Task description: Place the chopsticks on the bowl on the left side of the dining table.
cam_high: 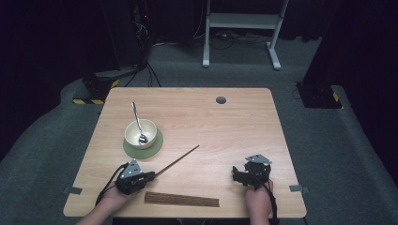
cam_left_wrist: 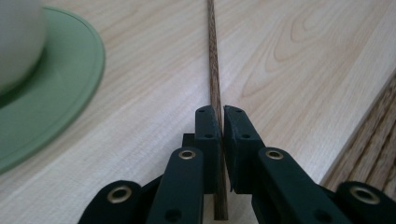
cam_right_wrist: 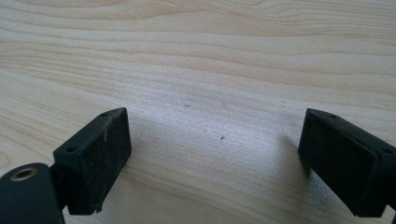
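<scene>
- Brown stick (cam_left_wrist: 214,70) is pinched between the closed jaws of the left gripper (cam_left_wrist: 219,122), near the green saucer (cam_left_wrist: 60,93).
- Right gripper (cam_right_wrist: 212,154) gapes wide over the table (cam_right_wrist: 210,56), holding nothing.

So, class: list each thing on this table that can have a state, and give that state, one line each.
left gripper: shut on the chopstick
chopstick: held at one end, pointing away over the table
right gripper: open, holding nothing
bowl: upright on the green saucer
spoon: standing in the bowl, handle leaning out
</scene>
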Motion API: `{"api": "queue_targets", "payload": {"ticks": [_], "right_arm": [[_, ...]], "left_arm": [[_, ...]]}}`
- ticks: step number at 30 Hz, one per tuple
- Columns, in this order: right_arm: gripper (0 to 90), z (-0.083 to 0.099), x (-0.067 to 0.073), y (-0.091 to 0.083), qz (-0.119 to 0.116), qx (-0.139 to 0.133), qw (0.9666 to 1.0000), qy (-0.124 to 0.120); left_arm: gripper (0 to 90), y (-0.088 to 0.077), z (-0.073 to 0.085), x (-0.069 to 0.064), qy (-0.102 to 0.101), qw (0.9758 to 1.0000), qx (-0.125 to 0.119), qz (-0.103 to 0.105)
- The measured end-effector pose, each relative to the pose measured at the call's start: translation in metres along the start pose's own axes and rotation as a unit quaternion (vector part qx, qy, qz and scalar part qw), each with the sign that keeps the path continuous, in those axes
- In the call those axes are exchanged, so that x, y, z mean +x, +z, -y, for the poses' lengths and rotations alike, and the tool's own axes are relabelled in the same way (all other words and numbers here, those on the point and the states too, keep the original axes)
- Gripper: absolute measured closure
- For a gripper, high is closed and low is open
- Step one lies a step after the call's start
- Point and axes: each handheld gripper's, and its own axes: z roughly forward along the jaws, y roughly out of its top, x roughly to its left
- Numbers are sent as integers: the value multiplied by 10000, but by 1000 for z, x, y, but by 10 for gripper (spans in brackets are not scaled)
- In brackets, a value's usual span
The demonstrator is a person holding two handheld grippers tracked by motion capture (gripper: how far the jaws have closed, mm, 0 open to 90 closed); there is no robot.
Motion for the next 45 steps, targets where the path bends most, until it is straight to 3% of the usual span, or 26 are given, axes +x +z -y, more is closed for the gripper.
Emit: {"api": "queue_targets", "payload": {"ticks": [8, 11, 16, 19, 24, 35, 45], "right_arm": [[89, 0, 0, 0, 2, 0, 10000, -1], [90, 0, 0, 0, 4, -2, 10000, -7], [89, 0, 0, 0, 1, 0, 10000, -7], [90, 0, 0, 0, 4, 0, 10000, -6], [90, 0, 0, 0, 5, -1, 10000, -6], [90, 0, 0, 0, 1, 0, 10000, -8], [89, 0, 0, 0, 0, 0, 10000, -8]], "left_arm": [[845, -8, -7, 6, -95, 9992, -382, 12], [845, -13, -10, 5, -44, 9982, -593, 19], [846, -18, -13, 5, 56, 9975, -695, 62], [846, -23, -16, 4, 53, 9959, -901, 116], [846, -28, -16, 8, -60, 9947, -1012, 154], [846, -39, -19, 13, -17, 9926, -1209, 87], [846, -41, -20, 19, -118, 9907, -1352, -101]]}}
